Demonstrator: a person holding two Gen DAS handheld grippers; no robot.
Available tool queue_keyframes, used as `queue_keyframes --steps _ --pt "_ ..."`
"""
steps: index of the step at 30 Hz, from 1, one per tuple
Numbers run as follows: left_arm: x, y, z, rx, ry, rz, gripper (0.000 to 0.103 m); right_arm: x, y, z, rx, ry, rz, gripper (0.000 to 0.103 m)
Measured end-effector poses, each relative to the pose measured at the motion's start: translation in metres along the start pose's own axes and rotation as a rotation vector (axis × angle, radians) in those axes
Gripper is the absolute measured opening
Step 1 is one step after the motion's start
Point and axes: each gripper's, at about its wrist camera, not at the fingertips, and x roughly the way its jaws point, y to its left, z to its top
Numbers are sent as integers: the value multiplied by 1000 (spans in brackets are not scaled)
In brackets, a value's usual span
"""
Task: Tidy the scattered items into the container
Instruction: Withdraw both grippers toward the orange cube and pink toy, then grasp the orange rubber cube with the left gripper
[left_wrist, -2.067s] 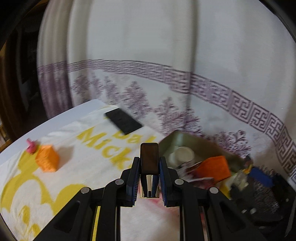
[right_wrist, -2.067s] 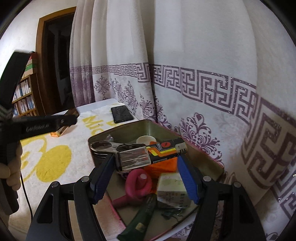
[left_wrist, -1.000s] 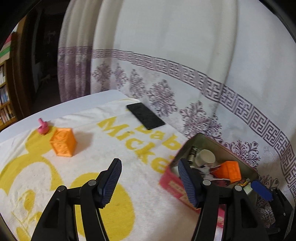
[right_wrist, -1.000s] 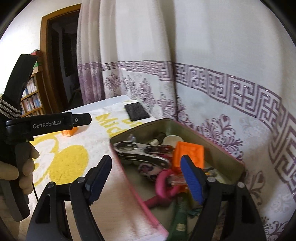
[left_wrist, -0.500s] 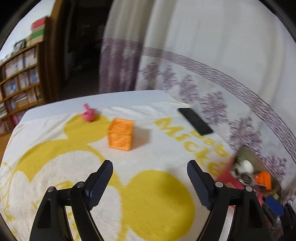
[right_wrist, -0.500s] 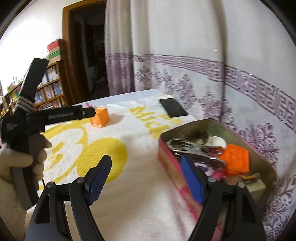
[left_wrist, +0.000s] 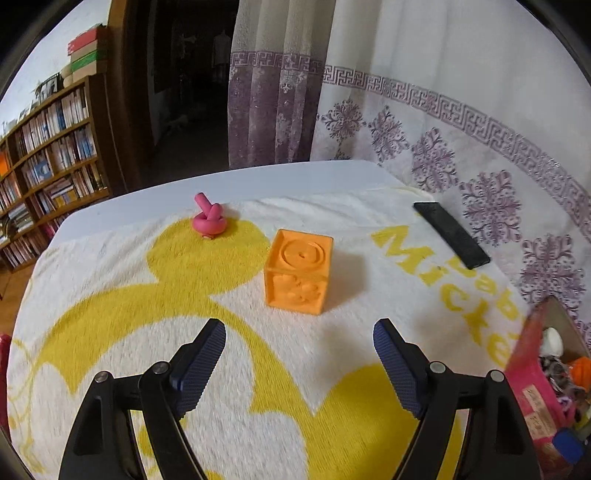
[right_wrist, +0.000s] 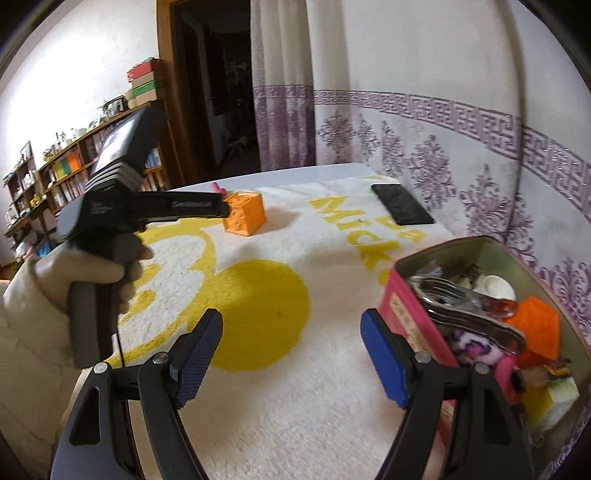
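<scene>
The left gripper (left_wrist: 299, 347) is held spread and empty, aimed at the orange cube (left_wrist: 298, 272). The right gripper (right_wrist: 291, 341) is likewise spread, beside the tin (right_wrist: 413, 317).

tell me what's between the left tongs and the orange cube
Nothing but bare towel: the left wrist view shows the open left tongs facing the orange cube.

Left wrist view: low over the towel (left_wrist: 295, 369), facing the orange cube (left_wrist: 298, 271) close ahead, tin (left_wrist: 532, 354) at far right edge. Right wrist view: farther back and rightward, beside the tin (right_wrist: 413, 317), facing across the table. Shared: orange cube (right_wrist: 245, 218), black phone (left_wrist: 451, 234) (right_wrist: 402, 208), towel (right_wrist: 295, 387), curtain (left_wrist: 480, 110) (right_wrist: 424, 110), bookshelf (left_wrist: 48, 147) (right_wrist: 66, 170).
</scene>
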Motion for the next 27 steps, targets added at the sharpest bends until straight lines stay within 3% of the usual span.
queue_keyframes --steps 12,18,19,20,21,27 --pt "71 -1 25 25 83 40 84 37 -8 14 28 33 84 80" --pt "93 2 32 23 86 55 84 51 -5 15 11 58 91 80" --pt "95 2 31 26 85 57 78 53 -3 16 6 61 90 80" --pt "97 3 31 31 89 42 62 54 -2 17 2 63 88 80" --pt "98 3 31 32 103 6 55 54 -1 18 -1 65 88 80" --pt "81 22 29 5 92 28 54 61 1 39 45 83 122 80"
